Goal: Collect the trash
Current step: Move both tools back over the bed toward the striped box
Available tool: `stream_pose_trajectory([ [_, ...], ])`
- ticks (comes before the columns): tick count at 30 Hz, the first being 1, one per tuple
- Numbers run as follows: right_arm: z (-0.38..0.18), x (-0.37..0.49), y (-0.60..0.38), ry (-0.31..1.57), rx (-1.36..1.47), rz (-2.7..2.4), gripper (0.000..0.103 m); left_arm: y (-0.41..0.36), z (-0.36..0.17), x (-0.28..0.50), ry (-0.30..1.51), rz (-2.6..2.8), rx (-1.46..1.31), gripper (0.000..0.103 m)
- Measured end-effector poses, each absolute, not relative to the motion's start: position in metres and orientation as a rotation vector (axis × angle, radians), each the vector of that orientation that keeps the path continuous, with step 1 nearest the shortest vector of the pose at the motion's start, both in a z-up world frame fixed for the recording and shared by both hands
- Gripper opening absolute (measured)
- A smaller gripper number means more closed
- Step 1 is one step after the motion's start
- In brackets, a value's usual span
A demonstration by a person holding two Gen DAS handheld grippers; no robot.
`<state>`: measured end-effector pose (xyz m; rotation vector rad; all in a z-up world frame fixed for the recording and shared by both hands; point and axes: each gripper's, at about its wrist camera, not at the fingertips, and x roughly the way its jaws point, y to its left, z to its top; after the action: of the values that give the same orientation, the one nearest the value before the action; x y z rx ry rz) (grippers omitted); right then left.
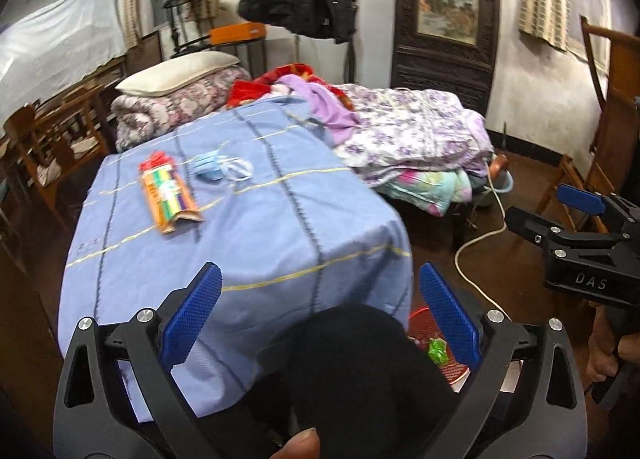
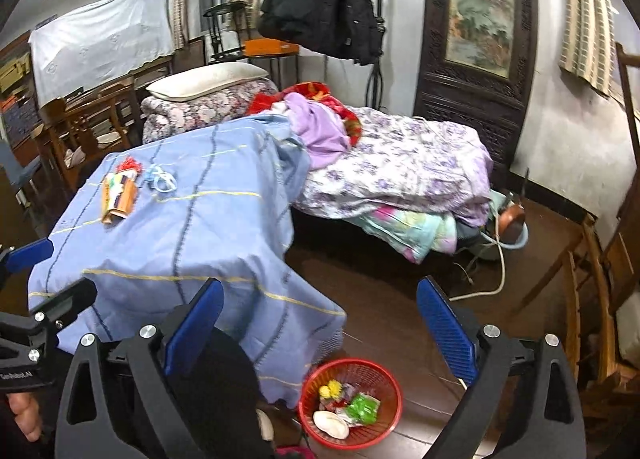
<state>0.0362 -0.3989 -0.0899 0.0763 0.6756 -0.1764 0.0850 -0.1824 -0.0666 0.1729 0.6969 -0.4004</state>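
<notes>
Right wrist view gives me the red basket (image 2: 386, 381) on the floor, just beside the hanging corner of the blue cloth (image 2: 192, 243) over the tabletop, with a green wrapper (image 2: 362, 407) and other scraps inside it. On the cloth, well above the basket, I see an orange packet (image 1: 170, 195) and, just beside it, a blue face mask (image 1: 218, 171). Both my left tongs (image 1: 320, 323) and right tongs (image 2: 320, 331) stand wide apart and grip nothing
</notes>
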Motion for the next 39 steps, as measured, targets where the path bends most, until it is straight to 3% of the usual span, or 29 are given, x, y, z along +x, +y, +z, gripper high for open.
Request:
stream_pose_trajectory([
  [11, -0.094, 0.095, -0.339, 0.703, 0.068, -0.099, 0.096, -0.102, -0.088, 0.136, 0.778, -0.251, 0.054, 0.095],
  [24, -0.148, 0.152, -0.277, 0.693, 0.13, 0.075, 0.096, 0.004, -0.104, 0.202, 0.876, -0.084, -0.13, 0.095],
  [39, -0.181, 0.167, -0.271, 0.656, 0.064, 0.031, 0.096, -0.067, -0.106, 0.304, 0.889, -0.153, 0.009, 0.095],
])
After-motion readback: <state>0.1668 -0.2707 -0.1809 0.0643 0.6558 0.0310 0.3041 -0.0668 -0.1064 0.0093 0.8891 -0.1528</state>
